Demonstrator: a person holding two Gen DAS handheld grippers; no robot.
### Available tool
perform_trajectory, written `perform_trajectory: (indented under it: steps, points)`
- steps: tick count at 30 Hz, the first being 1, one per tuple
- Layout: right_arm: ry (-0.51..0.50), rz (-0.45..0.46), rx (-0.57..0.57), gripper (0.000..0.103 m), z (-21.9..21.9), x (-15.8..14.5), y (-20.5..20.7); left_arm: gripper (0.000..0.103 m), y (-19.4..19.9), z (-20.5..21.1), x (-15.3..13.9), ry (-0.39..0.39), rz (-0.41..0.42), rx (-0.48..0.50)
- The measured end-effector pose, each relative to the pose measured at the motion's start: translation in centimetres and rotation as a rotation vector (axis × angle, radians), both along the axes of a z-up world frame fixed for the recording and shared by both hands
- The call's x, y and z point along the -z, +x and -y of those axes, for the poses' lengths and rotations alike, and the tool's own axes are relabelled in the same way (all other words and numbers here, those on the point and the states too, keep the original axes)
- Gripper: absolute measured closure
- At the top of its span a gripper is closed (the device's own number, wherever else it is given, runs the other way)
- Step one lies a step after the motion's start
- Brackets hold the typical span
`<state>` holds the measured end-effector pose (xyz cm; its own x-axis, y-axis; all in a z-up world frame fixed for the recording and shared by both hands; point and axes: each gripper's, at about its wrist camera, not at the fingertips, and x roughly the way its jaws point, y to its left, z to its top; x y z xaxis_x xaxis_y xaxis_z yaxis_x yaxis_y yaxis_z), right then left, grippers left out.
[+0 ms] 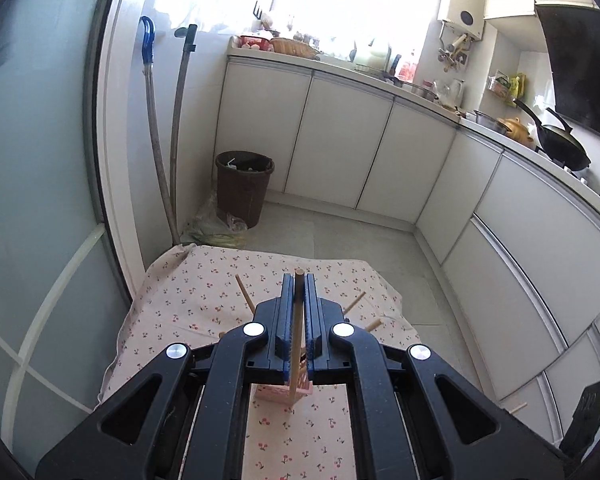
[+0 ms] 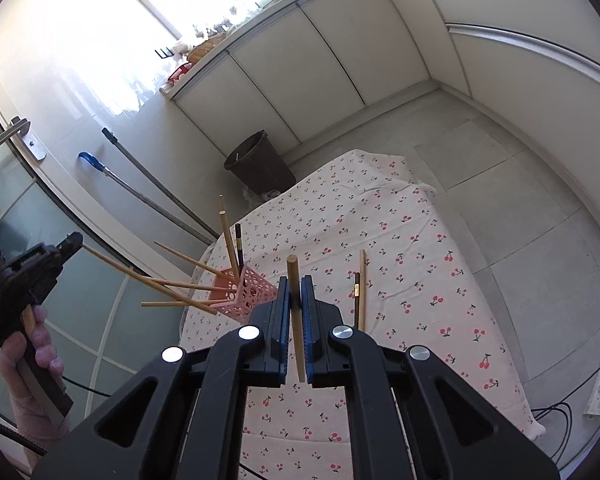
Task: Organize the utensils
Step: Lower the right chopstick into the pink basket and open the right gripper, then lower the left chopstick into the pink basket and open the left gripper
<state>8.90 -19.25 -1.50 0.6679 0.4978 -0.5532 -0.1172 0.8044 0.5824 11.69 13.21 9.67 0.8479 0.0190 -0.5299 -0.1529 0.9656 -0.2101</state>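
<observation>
A wooden chopstick [image 1: 298, 320] stood clamped between the closed blue-padded fingers of the left gripper [image 1: 299, 280] in the left wrist view, its blunt end poking out toward 12 o'clock; its lower end ran down toward 6 o'clock over a pink holder [image 1: 283, 394] that sat on the cherry-print cloth of the worktop [image 1: 172, 304]. More chopstick ends fanned out from behind the fingers at 10 and 2 o'clock. A brown bin [image 1: 244, 188] stood on the floor at 11 o'clock, beside white cabinets. In the right wrist view, the right gripper [image 2: 295, 282] pinched another wooden chopstick [image 2: 296, 312] between its closed fingers, held nearly upright above the cloth. The pink lattice holder [image 2: 246, 294] lay at 10 o'clock, just beside the fingers, with several chopsticks splaying from it toward 9 and 11 o'clock. One pale and one dark chopstick [image 2: 360, 296] lay side by side on the cloth at 2 o'clock. The left gripper [image 2: 70, 244] showed at 9 o'clock, gripping a chopstick that slanted toward the holder.
</observation>
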Motion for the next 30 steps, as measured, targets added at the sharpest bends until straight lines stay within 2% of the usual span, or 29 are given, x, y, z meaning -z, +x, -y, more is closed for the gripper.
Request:
perform_trajectory:
  steps: [5, 9, 10, 13, 19, 25, 30]
  points:
    - [-0.002, 0.0, -0.017, 0.097, -0.5, 0.1, 0.1, 0.099, 2.5, -0.2, 1.1, 0.037, -0.005, -0.05]
    - [-0.01, 0.0, -0.038, 0.097, -1.0, 0.0, 0.0, 0.096, 3.8, -0.9, 2.7, 0.014, -0.031, -0.07]
    - [-0.013, 0.002, -0.042, 0.097, -1.1, 0.0, 0.0, 0.093, 3.7, -1.2, 3.0, 0.003, -0.043, -0.08]
    - [-0.021, 0.009, -0.046, 0.097, -1.3, -0.2, -0.1, 0.082, 2.2, -2.2, 3.3, -0.037, -0.025, -0.119]
    - [-0.036, -0.002, -0.046, 0.097, -1.8, 0.1, 0.0, 0.081, -2.5, -4.1, 3.7, -0.139, 0.036, -0.152]
    - [-0.062, 0.014, -0.054, 0.097, -3.4, -1.0, 0.4, 0.08, -6.1, -5.1, 6.4, -0.191, -0.033, -0.151]
    - [-0.076, 0.084, -0.068, 0.097, -6.1, -4.8, 1.8, 0.08, -7.4, -5.4, 7.3, -0.175, -0.055, -0.16]
